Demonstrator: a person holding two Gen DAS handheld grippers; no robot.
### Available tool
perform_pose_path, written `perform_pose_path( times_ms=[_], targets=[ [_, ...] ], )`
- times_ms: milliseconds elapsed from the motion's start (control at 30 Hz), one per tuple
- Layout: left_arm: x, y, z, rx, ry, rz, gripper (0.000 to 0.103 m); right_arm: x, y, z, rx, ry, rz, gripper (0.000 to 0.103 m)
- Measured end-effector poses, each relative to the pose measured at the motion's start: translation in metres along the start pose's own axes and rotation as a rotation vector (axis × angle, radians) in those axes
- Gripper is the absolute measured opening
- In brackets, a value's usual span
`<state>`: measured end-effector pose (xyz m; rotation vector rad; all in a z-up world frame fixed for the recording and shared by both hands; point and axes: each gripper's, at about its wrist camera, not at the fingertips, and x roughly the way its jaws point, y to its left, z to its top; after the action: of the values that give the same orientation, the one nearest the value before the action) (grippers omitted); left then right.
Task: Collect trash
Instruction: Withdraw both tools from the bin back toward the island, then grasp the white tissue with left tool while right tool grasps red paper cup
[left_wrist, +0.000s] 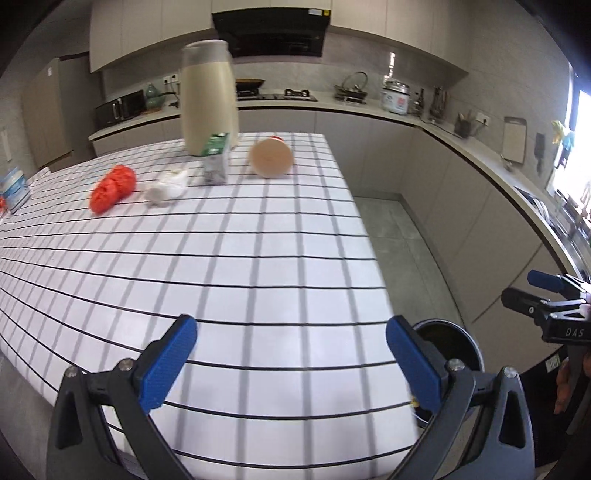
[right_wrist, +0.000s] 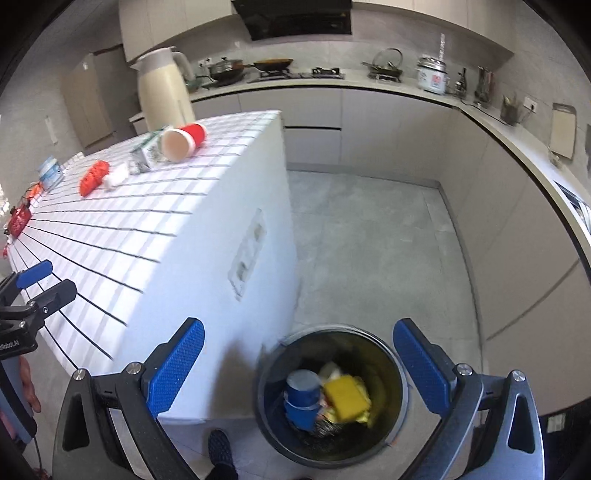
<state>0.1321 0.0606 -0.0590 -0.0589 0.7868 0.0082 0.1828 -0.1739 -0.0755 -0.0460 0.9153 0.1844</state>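
Observation:
My left gripper (left_wrist: 291, 363) is open and empty over the near end of the checked table (left_wrist: 258, 258). Far down the table lie a crumpled red wrapper (left_wrist: 112, 187), a white paper wad (left_wrist: 168, 186), a green-and-white carton (left_wrist: 217, 159) and a tipped red paper cup (left_wrist: 270, 157). My right gripper (right_wrist: 299, 369) is open and empty above the round black bin (right_wrist: 332, 397) on the floor. The bin holds a blue cup (right_wrist: 303, 397), a yellow sponge (right_wrist: 346, 397) and other scraps. The same cup (right_wrist: 183, 142), carton (right_wrist: 149, 152), wad (right_wrist: 116, 178) and wrapper (right_wrist: 94, 177) show in the right wrist view.
A tall cream jug (left_wrist: 208, 98) stands behind the carton. A blue-and-white pack (left_wrist: 13, 188) and small red items (right_wrist: 18, 218) sit at the table's left edge. The bin (left_wrist: 448, 345) is by the table's right corner. Counters with cookware ring the room.

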Motion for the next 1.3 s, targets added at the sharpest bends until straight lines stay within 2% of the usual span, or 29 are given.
perform_pose_path(
  times_ms=[233,433,667,933,1167,1300],
  targets=[
    [0.008,0.067,0.013,-0.005,-0.019,0.076,0.103,0.021,0.065,0.029,-0.033,-0.014,0.037,0.103],
    [0.021,0.118,0.037,-0.025,-0.012,0.052,0.103,0.043,0.118,0.057,-0.031,-0.023,0.043,0.103],
    [0.037,0.151,0.058,-0.025,0.007,0.05,0.103,0.066,0.162,0.089,-0.015,-0.034,0.036,0.103],
    [0.064,0.173,0.075,-0.062,0.032,0.033,0.103,0.088,0.189,0.122,-0.028,-0.051,0.041,0.103],
    [0.1,0.181,0.092,-0.067,0.074,0.024,0.103,0.118,0.192,0.152,-0.018,-0.054,0.046,0.103],
    [0.124,0.184,0.107,-0.059,0.083,0.021,0.095,0.14,0.192,0.171,-0.016,-0.042,0.05,0.1]
  ],
)
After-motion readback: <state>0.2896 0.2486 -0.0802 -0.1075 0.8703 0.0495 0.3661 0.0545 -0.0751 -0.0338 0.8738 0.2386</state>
